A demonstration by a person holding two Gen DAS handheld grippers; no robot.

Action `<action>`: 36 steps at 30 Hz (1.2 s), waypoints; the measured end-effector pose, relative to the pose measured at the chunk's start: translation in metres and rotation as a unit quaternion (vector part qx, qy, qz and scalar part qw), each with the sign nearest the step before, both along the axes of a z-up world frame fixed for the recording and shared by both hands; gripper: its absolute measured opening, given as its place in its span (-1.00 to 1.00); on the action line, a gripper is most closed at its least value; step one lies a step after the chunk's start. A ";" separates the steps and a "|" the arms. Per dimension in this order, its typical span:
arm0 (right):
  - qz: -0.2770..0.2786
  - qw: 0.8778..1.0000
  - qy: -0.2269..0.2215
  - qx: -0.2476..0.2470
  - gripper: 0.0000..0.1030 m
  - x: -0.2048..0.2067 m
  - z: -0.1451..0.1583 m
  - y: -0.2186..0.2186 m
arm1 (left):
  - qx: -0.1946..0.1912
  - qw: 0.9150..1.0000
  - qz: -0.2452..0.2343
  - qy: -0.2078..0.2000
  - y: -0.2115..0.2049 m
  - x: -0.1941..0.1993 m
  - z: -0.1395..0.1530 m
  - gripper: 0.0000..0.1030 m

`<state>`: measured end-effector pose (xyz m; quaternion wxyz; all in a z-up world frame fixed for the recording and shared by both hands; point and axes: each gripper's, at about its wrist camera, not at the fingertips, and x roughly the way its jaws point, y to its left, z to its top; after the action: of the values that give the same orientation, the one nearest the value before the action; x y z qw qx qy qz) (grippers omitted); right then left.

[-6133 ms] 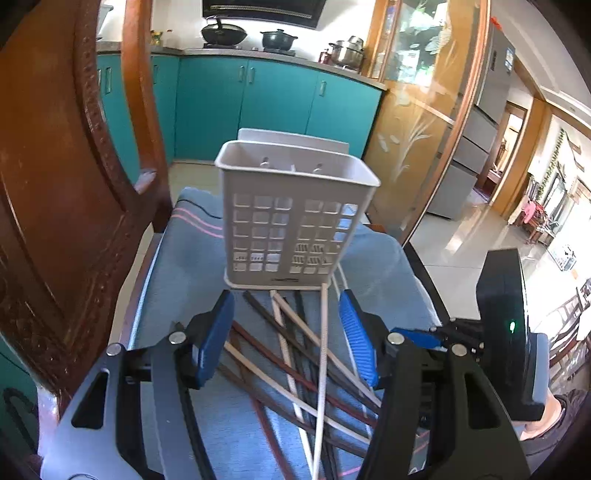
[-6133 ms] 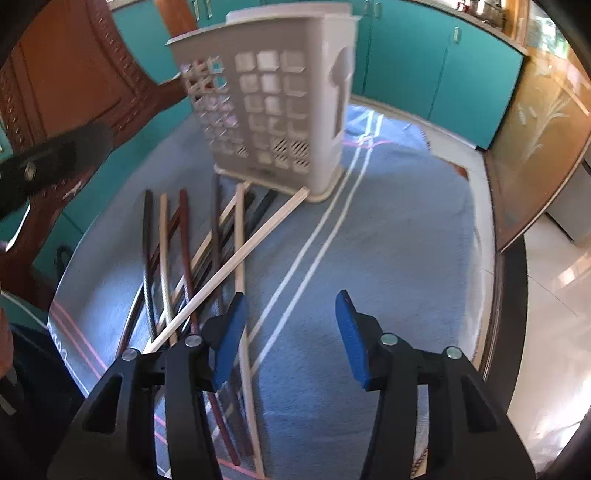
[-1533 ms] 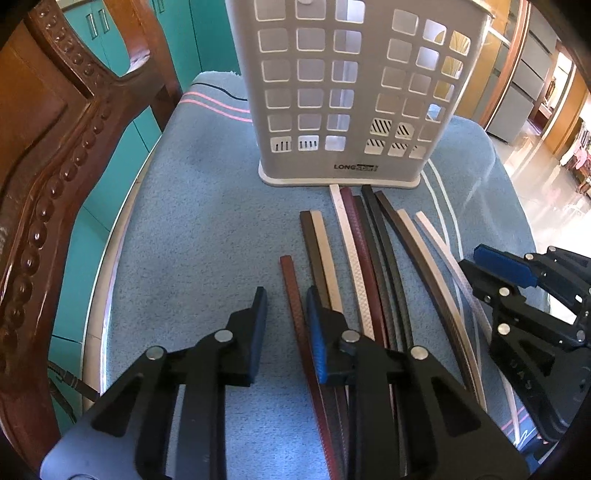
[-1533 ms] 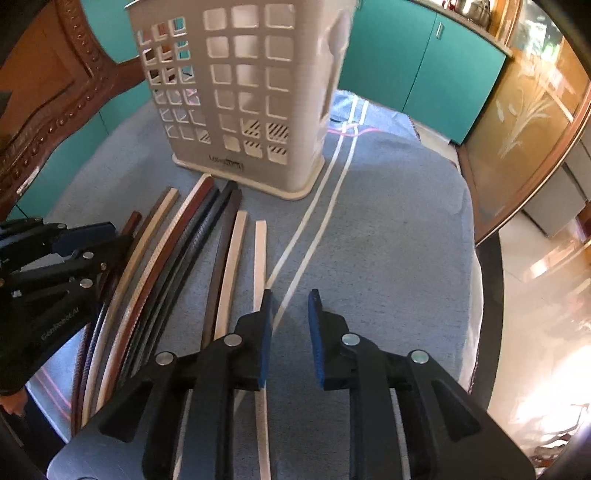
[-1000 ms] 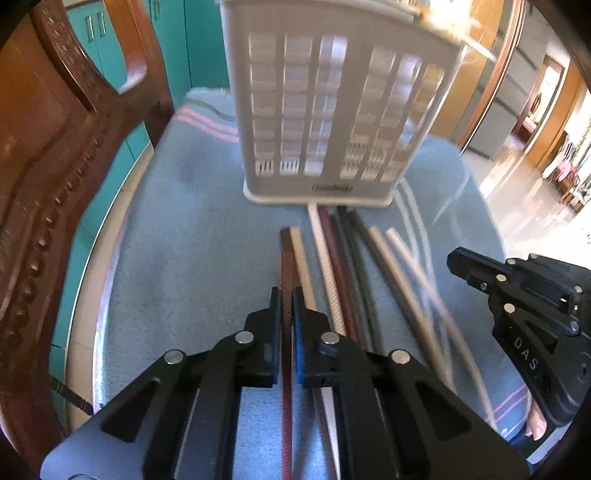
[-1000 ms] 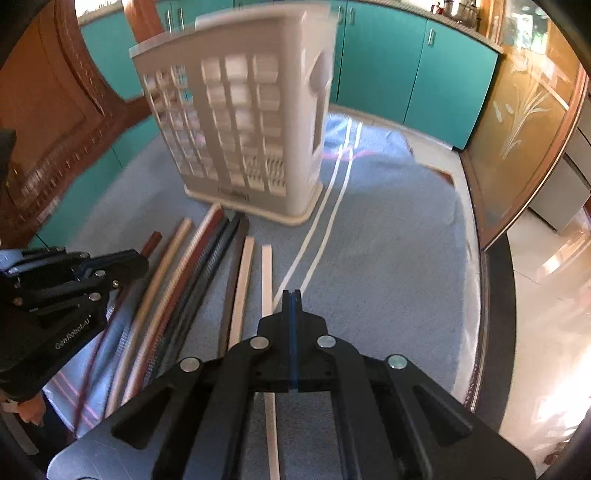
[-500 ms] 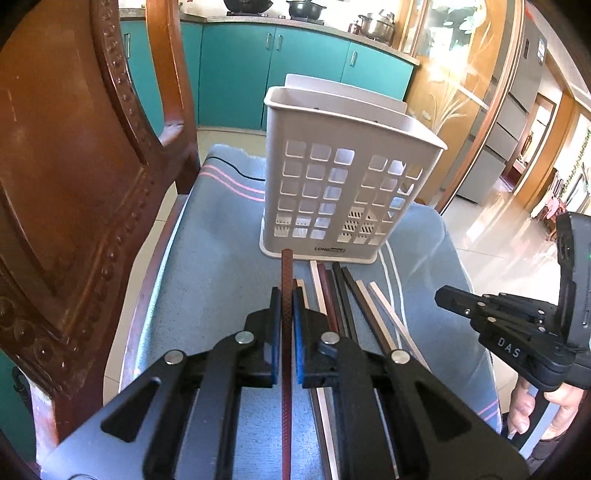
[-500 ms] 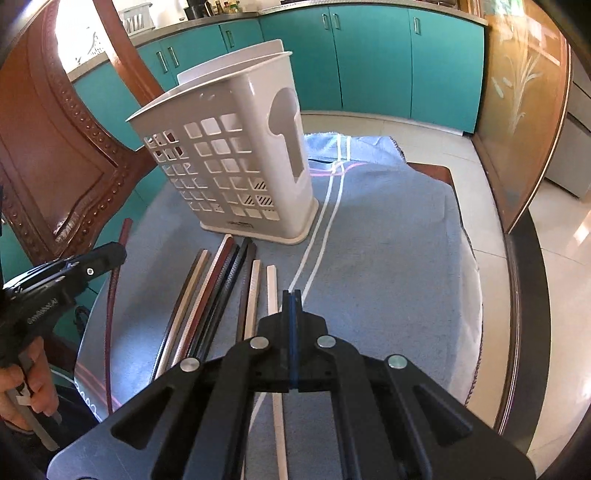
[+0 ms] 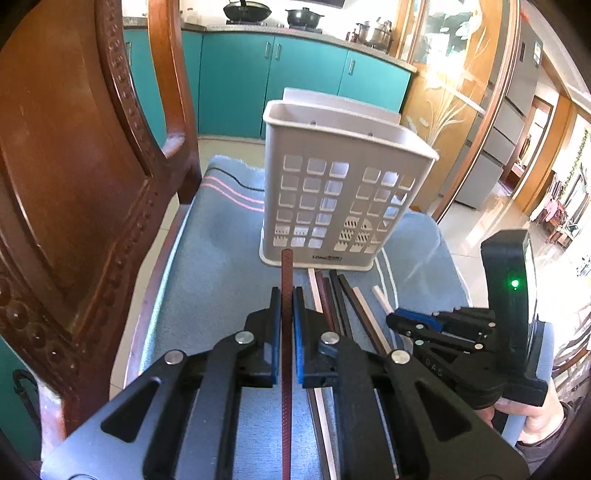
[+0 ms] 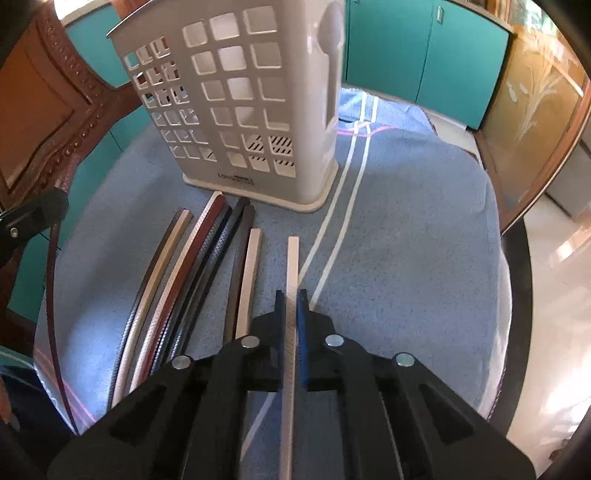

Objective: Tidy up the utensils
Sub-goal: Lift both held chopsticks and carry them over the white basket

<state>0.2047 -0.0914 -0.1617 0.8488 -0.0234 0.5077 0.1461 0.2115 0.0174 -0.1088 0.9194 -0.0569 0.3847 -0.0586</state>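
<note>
place: home kitchen | at my 12 o'clock: teal cabinets (image 9: 306, 74) under a counter, wok (image 9: 245, 13) and pots (image 9: 371, 31) on top | 2 o'clock: fridge (image 9: 517, 110), tiled floor | 9 o'clock: carved wooden chair (image 9: 74, 177) | I work over a blue cloth (image 10: 406, 221)

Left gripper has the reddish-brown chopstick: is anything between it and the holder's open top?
Nothing visible blocks it. The left gripper is shut on the reddish-brown chopstick, whose tip points at the holder's perforated front wall, below the rim, so it must rise over that.
</note>
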 end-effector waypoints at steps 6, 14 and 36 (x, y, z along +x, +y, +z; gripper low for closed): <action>-0.018 0.998 -0.035 0.043 -0.88 -0.013 0.035 -0.027 | -0.014 0.999 0.004 -0.043 0.004 -0.019 0.025 -0.86; -0.032 0.985 -0.121 0.118 -0.88 -0.066 0.107 -0.070 | -0.033 0.992 -0.011 -0.122 0.004 -0.070 0.084 -0.86; -0.015 0.934 -0.284 0.217 -0.88 -0.051 0.288 -0.074 | -0.071 0.963 0.043 -0.257 0.034 -0.053 0.217 -0.86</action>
<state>0.1539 -0.1659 0.1265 0.9442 0.1280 0.2013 0.2273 0.1589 0.0509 0.1078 0.9826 -0.1212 0.1276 -0.0587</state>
